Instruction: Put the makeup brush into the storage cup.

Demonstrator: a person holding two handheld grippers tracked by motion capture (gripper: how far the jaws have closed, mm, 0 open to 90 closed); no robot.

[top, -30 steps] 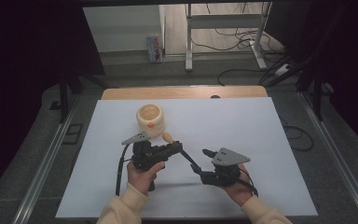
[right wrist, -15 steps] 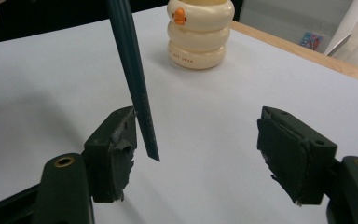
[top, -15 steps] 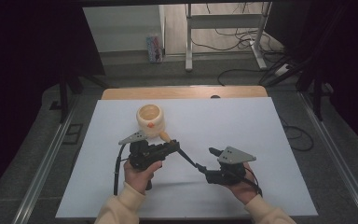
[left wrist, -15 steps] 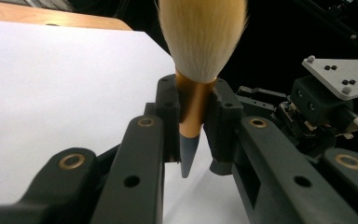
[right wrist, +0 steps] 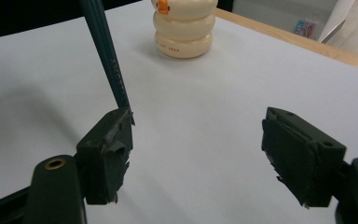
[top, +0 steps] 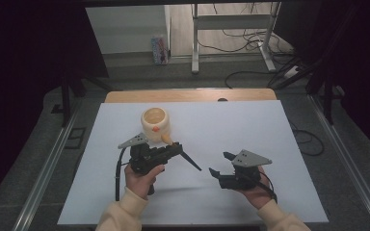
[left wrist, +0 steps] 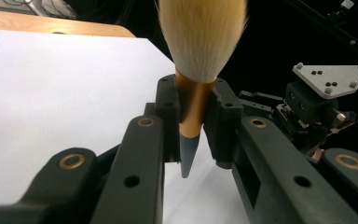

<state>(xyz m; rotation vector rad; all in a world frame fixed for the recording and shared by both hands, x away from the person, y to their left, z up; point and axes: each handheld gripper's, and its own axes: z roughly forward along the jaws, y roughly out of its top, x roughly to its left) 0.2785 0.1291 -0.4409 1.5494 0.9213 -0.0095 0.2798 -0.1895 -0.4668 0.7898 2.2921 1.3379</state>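
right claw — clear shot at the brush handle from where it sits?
Probably yes. The right claw is open, its jaws having just been opening, empty. The brush, clamped in the left claw, points its dark handle toward it over bare white table.

A white sheet (top: 250,125) covers the table, whose wooden far edge (top: 188,95) stays bare. Metal rails (top: 53,163) run along its left and right sides over grey floor. Beyond the far edge stands a pale wall panel (top: 125,29) with a small colourful box (top: 159,49) at its foot, a metal frame (top: 231,33), and loose black cables (top: 250,38). The left and right sides lie in darkness.
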